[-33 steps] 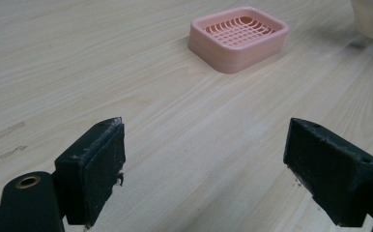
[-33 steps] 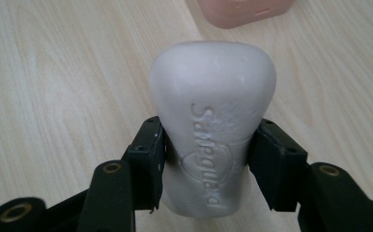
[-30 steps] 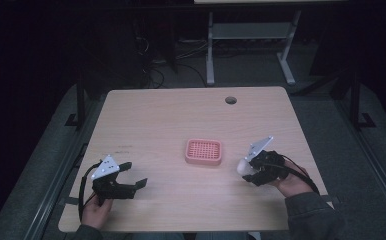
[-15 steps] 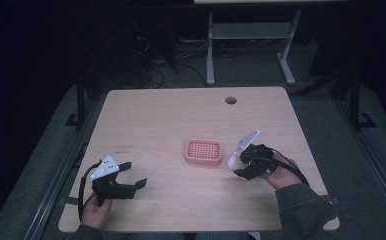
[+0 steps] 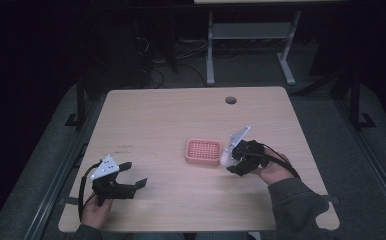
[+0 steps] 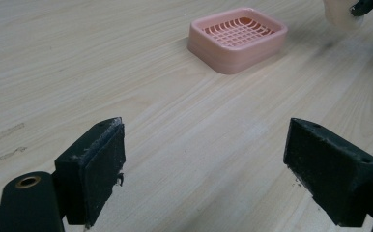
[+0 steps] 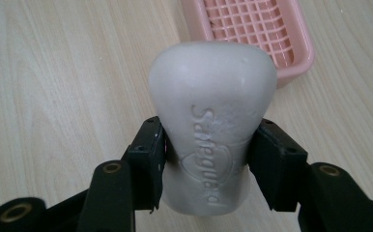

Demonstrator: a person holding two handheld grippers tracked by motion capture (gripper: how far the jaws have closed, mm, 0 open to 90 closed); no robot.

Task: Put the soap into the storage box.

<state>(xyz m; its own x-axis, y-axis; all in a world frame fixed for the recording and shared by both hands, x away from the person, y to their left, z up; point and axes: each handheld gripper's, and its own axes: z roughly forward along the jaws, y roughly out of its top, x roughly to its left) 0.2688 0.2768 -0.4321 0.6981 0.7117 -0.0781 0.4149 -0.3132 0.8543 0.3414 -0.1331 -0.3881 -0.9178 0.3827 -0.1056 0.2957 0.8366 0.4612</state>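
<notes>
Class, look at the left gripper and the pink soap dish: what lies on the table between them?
Nothing: in the left gripper view, bare wooden table runs from the open left gripper to the pink soap dish.

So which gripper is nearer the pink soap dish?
Right. The right gripper, shut on the soap bar, sits just beside the pink soap dish; the left gripper rests open near the table's front left corner.

Wooden table point(image 5: 171, 115); round grommet hole point(image 5: 230, 100)

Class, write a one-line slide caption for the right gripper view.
Right hand-held gripper clamps a white soap bar above the wooden table, just short of the pink soap dish.
</notes>
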